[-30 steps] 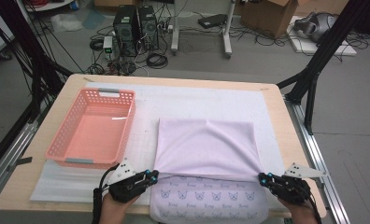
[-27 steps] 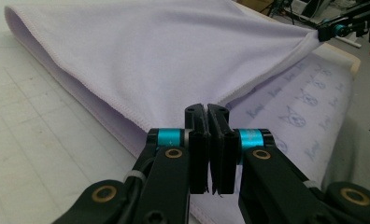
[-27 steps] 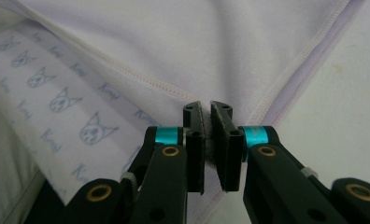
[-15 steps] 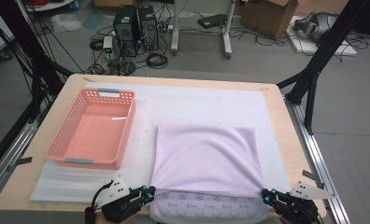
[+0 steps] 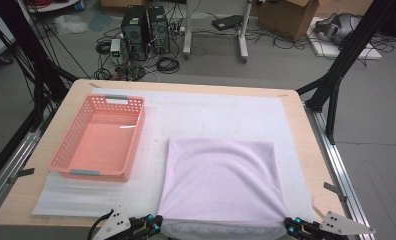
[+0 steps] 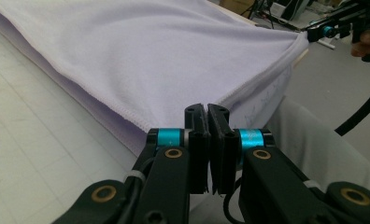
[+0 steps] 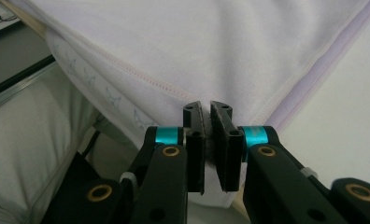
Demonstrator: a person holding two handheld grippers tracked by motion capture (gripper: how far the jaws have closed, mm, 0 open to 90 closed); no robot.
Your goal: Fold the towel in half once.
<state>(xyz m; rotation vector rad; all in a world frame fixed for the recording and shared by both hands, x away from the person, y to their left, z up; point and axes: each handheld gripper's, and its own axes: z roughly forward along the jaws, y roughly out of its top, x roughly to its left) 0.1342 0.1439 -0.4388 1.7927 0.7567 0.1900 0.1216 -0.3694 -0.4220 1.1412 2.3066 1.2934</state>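
- Cloth (image 5: 221,185): a pale lilac one, folded once, lies flat on the white mat (image 5: 211,112) just right of the pink basket (image 5: 98,140); its near edge hangs over the table's (image 5: 306,150) front rim.
- Left gripper (image 6: 207,112): jaws clenched on the cloth's near corner on the basket's side, with fabric running out from between them.
- Right gripper (image 7: 208,109): jaws nearly closed, a thin layer of cloth pinched between them at the corner far from the basket.
- Step in hand, as I judge it: both near corners are held and the cloth is pulled taut toward the person, either to smooth it or to start another fold.
- Next move, by my guess: lift both corners together and carry them level toward the far edge, keeping the pull even so the layers do not slip apart.
- The high view gives the whole layout: basket empty, cloth square to the mat, grippers at the table's front rim.
- The gripper views give what that view cannot: the closed jaws, the stitched hem, and a printed underside with small pale figures below the plain top layer.
- The left gripper view also catches the right gripper at the cloth's far corner.
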